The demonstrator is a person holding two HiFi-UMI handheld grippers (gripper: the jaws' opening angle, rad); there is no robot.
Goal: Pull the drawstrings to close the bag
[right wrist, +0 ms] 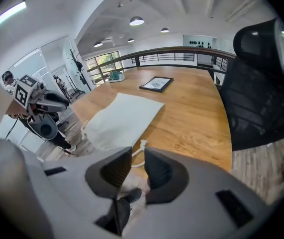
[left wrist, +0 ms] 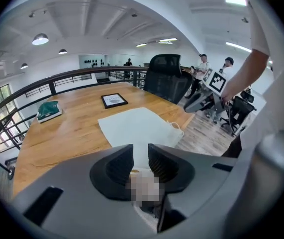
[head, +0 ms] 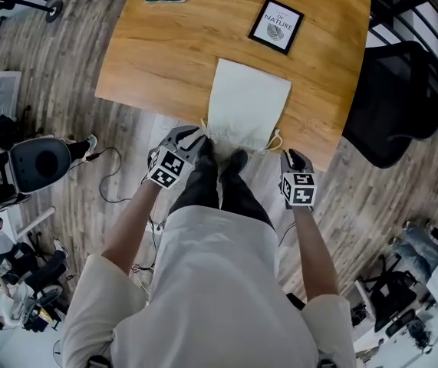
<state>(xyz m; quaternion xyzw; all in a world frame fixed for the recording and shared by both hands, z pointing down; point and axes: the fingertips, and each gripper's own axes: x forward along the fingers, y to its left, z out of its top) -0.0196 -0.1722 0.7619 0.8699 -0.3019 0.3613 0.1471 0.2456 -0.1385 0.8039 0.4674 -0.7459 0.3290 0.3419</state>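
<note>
Our left gripper (head: 198, 139) and right gripper (head: 292, 158) hung just off the near edge of the wooden table (head: 157, 52), each with jaws apart and nothing between the pads. We saw the white drawstring bag (head: 248, 102) lying flat at that edge, mouth toward us, left drawstring (head: 204, 126) and right drawstring (head: 277, 139) trailing loose. By our reckoning nothing was done yet: both cords awaited gripping, then the pull.
</note>
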